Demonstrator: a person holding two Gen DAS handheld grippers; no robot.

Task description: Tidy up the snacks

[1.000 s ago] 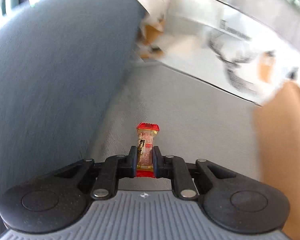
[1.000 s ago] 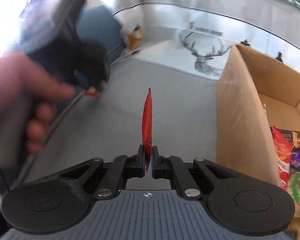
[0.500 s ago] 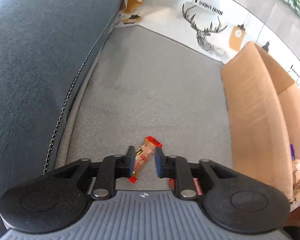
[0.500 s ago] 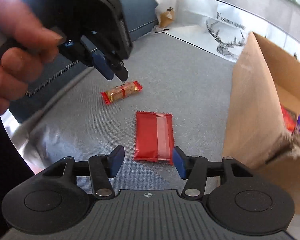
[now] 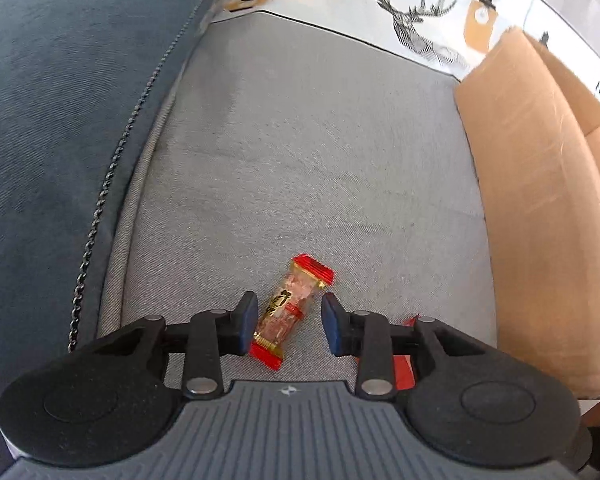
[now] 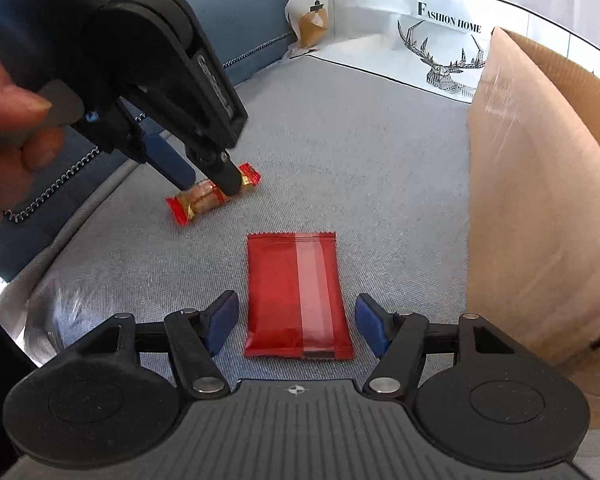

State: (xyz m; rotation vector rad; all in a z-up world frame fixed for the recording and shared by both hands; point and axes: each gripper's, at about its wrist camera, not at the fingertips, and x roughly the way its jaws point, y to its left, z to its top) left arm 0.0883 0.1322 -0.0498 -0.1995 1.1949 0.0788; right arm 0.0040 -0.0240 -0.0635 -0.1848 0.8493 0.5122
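Two snacks are seen lying on a grey sofa seat [image 6: 380, 152]. The left tongs [image 5: 288, 326] are spread open, and a small candy bar [image 5: 290, 312] in a clear wrapper with red ends is seen lying at a slant on the cushion between the blue finger pads, gripped by neither. The right tongs [image 6: 296, 326] are likewise open, with a flat red packet [image 6: 298, 296] lying on the seat between the fingertips, untouched. The candy bar is placed to the left of the red packet, a little apart. A cardboard box [image 6: 540, 200] is stood on the seat to the right, close beside the packet. A dark blue cushion [image 5: 60, 100] is set along the left edge.
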